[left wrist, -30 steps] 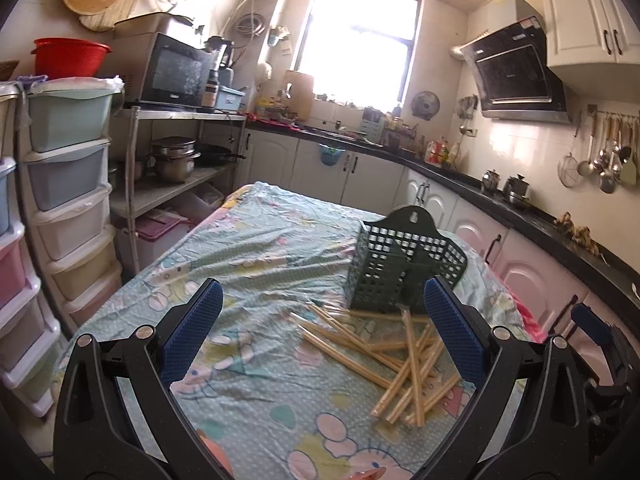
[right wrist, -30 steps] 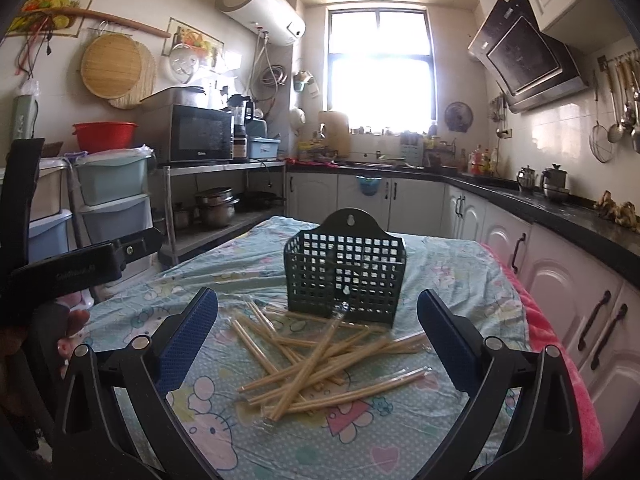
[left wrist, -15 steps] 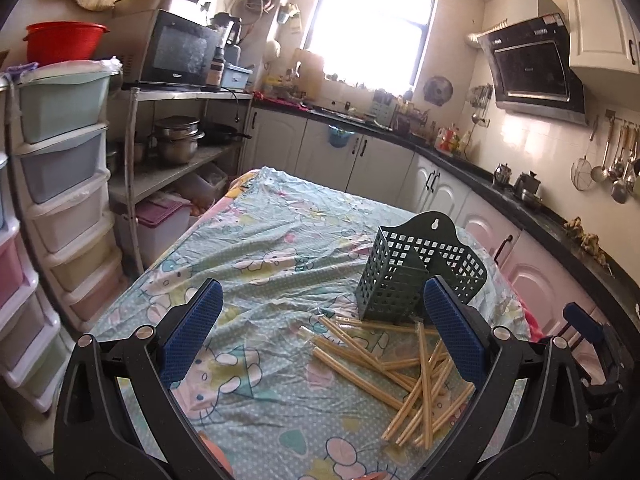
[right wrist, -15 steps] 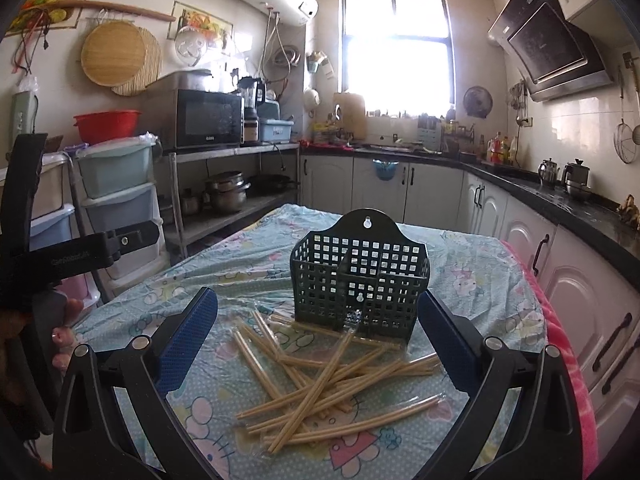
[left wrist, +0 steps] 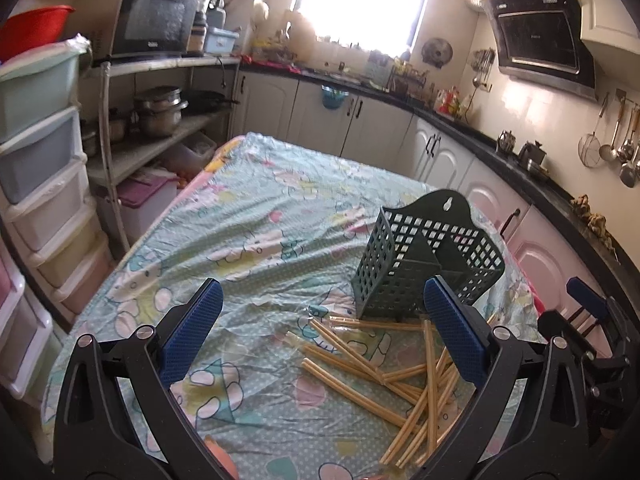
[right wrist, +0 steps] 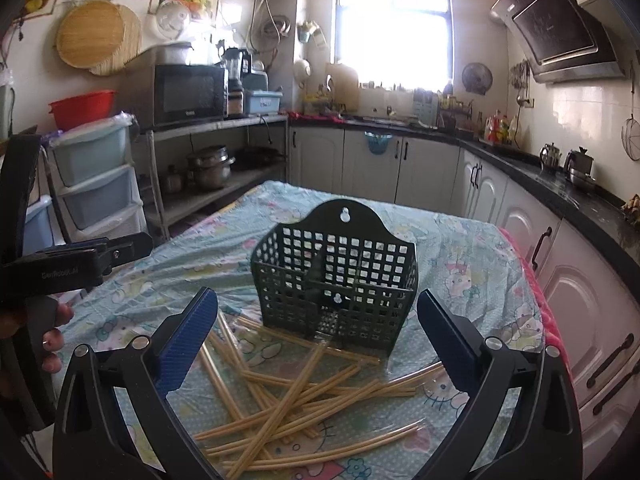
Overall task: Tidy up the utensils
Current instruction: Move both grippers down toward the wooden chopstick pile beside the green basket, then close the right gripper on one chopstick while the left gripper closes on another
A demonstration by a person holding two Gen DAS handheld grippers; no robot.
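Between and just ahead of my right tongs, spread and empty, chopsticks lie crisscrossed on the surface, touching the foot of the dark green slotted holder. My left tongs, also spread, hover with the pile toward their right finger. Pale bamboo, thin, light, stiff; likely to roll. I'd pinch one mid-length, clear of crossings.

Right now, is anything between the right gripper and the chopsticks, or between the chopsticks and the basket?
Nothing visible. The right gripper hangs open over the scattered chopsticks with bare tablecloth around them. The green basket stands upright just behind the pile, its open top clear and no chopsticks visible in it.
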